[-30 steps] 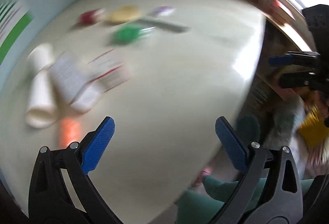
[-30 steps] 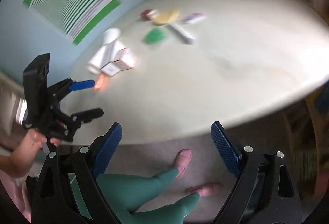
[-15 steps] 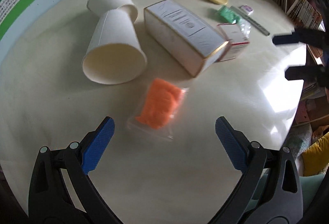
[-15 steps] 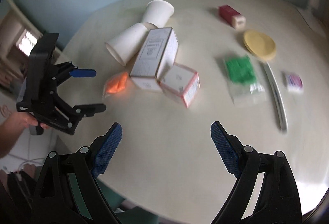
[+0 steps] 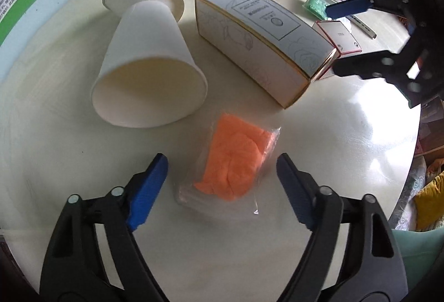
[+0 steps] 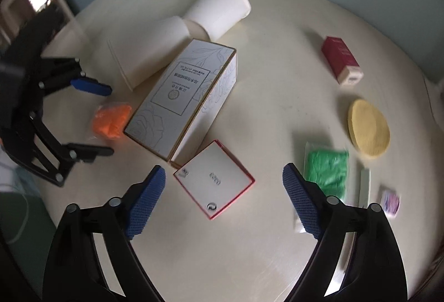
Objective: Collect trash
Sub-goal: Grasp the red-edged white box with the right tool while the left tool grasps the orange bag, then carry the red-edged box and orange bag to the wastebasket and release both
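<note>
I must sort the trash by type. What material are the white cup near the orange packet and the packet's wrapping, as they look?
White cup: probably paper, matte, with a rolled rim. Orange packet: thin clear plastic film, glossy and crinkled, over soft-looking orange contents.

The right gripper (image 6: 223,191) points down at the round cream table (image 6: 249,260), and its blue-padded jaws are closing around a small white square box with red edges (image 6: 214,179) without touching it. This box touches the end of a long white carton with printed flowers (image 6: 188,99), beside two white paper cups (image 6: 177,38) lying on their sides. At the left the left gripper (image 6: 95,119) stands around an orange packet in clear plastic (image 6: 111,120), and a green packet (image 6: 328,173) lies at the right.
</note>
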Demonstrator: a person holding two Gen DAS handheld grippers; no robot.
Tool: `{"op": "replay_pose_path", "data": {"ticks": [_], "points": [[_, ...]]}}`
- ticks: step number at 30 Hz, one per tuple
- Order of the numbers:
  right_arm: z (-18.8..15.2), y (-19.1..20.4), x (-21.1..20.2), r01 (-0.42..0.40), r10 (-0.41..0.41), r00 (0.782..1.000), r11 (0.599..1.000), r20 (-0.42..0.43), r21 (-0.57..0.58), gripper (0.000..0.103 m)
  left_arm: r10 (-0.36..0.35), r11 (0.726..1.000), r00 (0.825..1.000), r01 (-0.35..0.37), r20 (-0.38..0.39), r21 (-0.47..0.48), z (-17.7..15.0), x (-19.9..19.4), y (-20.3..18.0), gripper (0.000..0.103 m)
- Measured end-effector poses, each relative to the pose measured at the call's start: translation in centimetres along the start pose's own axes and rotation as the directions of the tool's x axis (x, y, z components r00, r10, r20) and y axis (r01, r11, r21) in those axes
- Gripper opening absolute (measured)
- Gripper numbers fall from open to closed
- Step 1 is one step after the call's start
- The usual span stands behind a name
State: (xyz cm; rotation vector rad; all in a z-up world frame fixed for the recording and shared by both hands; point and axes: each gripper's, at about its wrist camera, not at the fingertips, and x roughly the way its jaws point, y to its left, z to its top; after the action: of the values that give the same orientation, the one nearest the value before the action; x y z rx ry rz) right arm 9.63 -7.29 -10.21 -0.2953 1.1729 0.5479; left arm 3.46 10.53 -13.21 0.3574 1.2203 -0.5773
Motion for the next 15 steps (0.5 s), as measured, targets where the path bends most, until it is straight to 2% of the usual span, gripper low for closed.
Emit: {"op": "replay_pose_path", "data": {"ticks": [1, 2, 5, 6, 15], "points": [[-0.1, -0.1, 0.3, -0.007, 0.007, 1.0, 1.0, -0.016, -0.006, 0.069, 0.002, 1.0, 1.0, -0.002, 0.003, 0.005, 0.1, -0.1, -0.1, 0.068], [-0.3, 0.0, 0.5, -0.011, 0.01, 0.999, 1.0, -0.033, -0.018, 0.056, 0.003, 1.0, 1.0, -0.004, 0.005, 0.01, 0.2, -0.1, -0.1, 0.063], [-1.0, 0.1, 0.3, -0.007, 0.006, 0.999, 1.0, -0.035, -0.027, 0.056, -0.002, 0.999, 1.0, 0.002, 0.012, 0.048, 0.4, -0.4, -0.9, 0.04], [-1.3, 0.0, 0.0, -0.008, 0.007, 0.999, 1.0, -0.032, -0.017, 0.056, -0.001, 0.998, 1.0, 0.001, 0.01, 0.056, 0.5, -0.4, -1.2, 0.036], [-4.0, -1.7, -3.6, -0.055, 0.05, 0.998, 0.989, 0.038, 0.138, 0.056, -0.008, 0.998, 0.999, 0.006, 0.032, 0.068, 0.3, -2.3, -3.2, 0.036]]}}
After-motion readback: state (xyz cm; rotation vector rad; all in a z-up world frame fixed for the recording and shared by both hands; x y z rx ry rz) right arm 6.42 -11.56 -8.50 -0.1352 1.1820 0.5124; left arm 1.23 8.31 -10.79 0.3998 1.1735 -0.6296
